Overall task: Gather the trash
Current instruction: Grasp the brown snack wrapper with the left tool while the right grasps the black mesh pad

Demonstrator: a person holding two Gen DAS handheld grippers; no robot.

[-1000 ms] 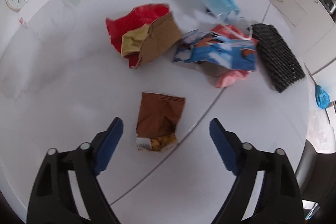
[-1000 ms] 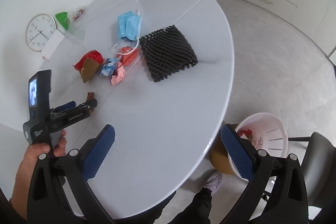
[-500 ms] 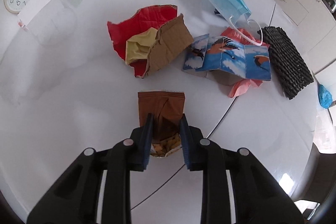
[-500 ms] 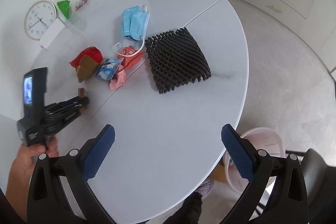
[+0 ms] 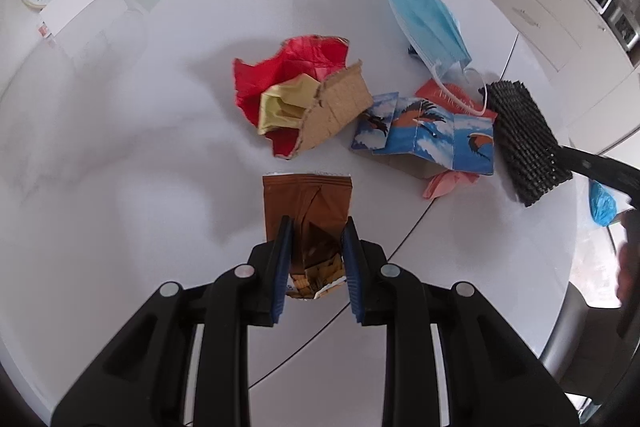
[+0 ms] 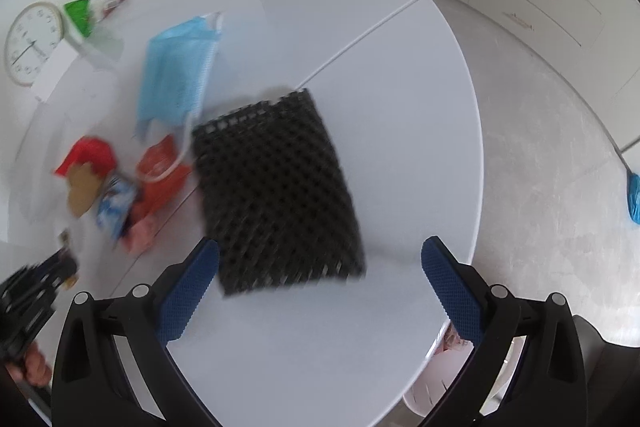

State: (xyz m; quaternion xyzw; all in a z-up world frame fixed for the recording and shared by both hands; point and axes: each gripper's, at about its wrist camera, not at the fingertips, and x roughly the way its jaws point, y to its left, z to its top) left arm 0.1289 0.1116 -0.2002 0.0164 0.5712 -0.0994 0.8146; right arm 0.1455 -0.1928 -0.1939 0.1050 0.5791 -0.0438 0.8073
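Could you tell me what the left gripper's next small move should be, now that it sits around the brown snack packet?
Probably a short lift straight up. The left gripper has just closed on the brown snack packet, its pads pressing both sides, while the packet's far end still looks to lie on the white table. Lifting first would clear the red wrapper just beyond it.
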